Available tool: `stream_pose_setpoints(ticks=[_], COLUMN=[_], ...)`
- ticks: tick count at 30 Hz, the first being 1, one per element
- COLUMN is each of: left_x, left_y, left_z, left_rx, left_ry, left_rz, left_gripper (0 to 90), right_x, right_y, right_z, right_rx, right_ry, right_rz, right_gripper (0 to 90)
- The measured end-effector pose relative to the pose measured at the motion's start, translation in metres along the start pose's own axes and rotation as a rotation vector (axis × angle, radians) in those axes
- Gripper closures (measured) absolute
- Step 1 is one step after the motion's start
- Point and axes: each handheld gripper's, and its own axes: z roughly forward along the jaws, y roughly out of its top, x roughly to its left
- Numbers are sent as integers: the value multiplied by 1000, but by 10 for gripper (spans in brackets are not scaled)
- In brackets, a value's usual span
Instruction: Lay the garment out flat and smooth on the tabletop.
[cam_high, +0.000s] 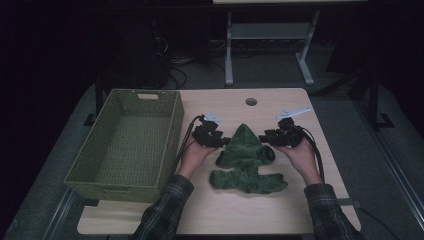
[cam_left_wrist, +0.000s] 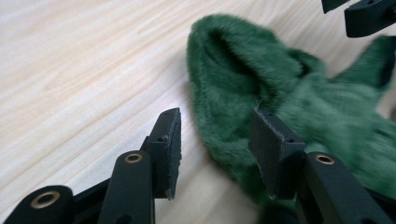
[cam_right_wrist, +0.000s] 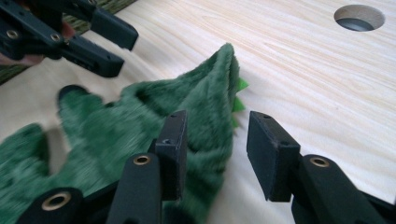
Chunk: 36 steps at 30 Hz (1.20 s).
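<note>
Nearest in the high view, plaid sleeves (cam_high: 165, 212) rise from six o'clock over a pale wood table (cam_high: 280, 215). A green plush garment (cam_high: 247, 162) lies at its centre. The left gripper (cam_high: 226, 142) at nine o'clock and the right gripper (cam_high: 262, 138) at three flank its hood, both with jaws spread, pinching nothing. A woven basket (cam_high: 127, 145) sits far left, a cable hole (cam_high: 251, 101) at twelve. Beyond: dark floor, desk legs (cam_high: 228, 50). The right gripper view adds bright green spikes (cam_right_wrist: 239, 95) on the hood.
</note>
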Motion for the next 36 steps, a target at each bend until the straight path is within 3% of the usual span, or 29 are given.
stream_pose_setpoints(ticks=[4, 5, 11, 16, 17, 18, 19, 22, 26, 29, 31, 36], left_x=[7, 8, 9, 8, 7, 5, 3, 2, 0, 1, 2, 7], left_y=[-1, -1, -5, -5, -5, -4, -4, -2, 6, 15, 22, 19], left_z=[16, 21, 33, 37, 37, 37, 38, 36, 22, 5, -11, -18], left_rx=[17, 18, 58, 87, 96, 100, 108, 113, 58, 2, -57, -94], left_ry=[-8, -26, -46, -74, -81, -80, -86, -80, -41, -3, 50, 93], left_rz=[-18, -24, -23, 1, 12, 17, 28, 45, 56, 70, 83, 83], left_gripper=[530, 530, 556, 675, 773, 773, 850, 878, 888, 888, 888, 888], right_x=[-9, -10, -12, -15, -13, -13, -12, -11, -9, -8, -11, -21], right_y=[1, 0, -2, -6, -8, -8, -9, -9, -6, 1, 3, -4], right_z=[22, 25, 45, 51, 52, 52, 51, 48, 38, 20, 9, -2], right_rx=[32, 29, 86, 119, 119, 119, 123, 111, 79, 19, -6, -33], right_ry=[17, 24, 40, 59, 65, 65, 60, 61, 45, 17, 4, -27], right_rz=[10, 7, 11, 11, 3, 3, -7, 1, -24, -48, -46, -13], right_gripper=[596, 611, 662, 798, 843, 843, 858, 861, 861, 858, 859, 868])
